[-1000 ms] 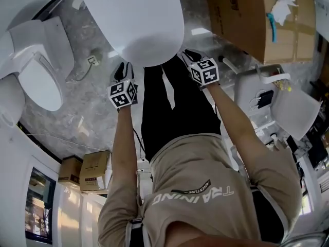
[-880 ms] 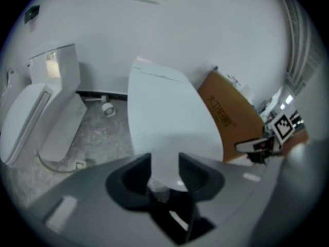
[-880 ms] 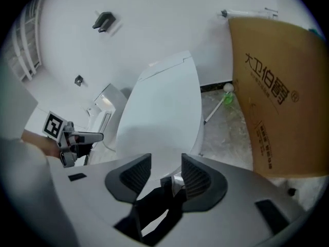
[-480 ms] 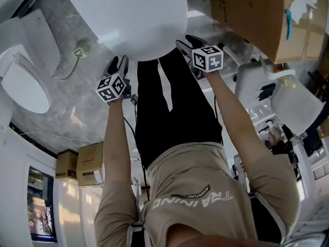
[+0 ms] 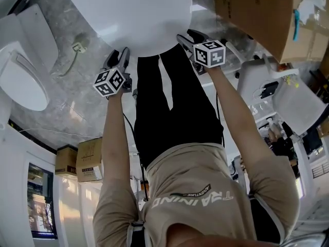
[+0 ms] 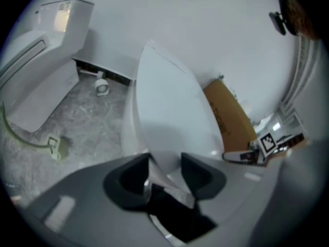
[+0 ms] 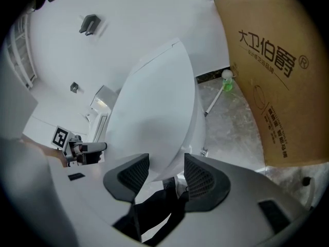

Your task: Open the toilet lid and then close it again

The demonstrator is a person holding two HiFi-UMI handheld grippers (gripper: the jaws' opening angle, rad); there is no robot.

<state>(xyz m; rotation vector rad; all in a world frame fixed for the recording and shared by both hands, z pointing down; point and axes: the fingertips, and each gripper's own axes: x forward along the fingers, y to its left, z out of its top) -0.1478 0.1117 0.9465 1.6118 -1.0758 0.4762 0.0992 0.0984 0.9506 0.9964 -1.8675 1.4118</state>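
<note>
At the front rim of the toilet lid (image 5: 134, 14), both our grippers have come down with it. Compared with a second ago the lid sits lower and, as far as we can judge, now lies flat over the bowl. The left gripper (image 5: 119, 58) and the right gripper (image 5: 187, 37) have just been opening their jaws, which now stand apart. The lid's front edge is between them but no longer pinched (the pads are off it). We judge the closing done, with only the withdrawal left.
</note>
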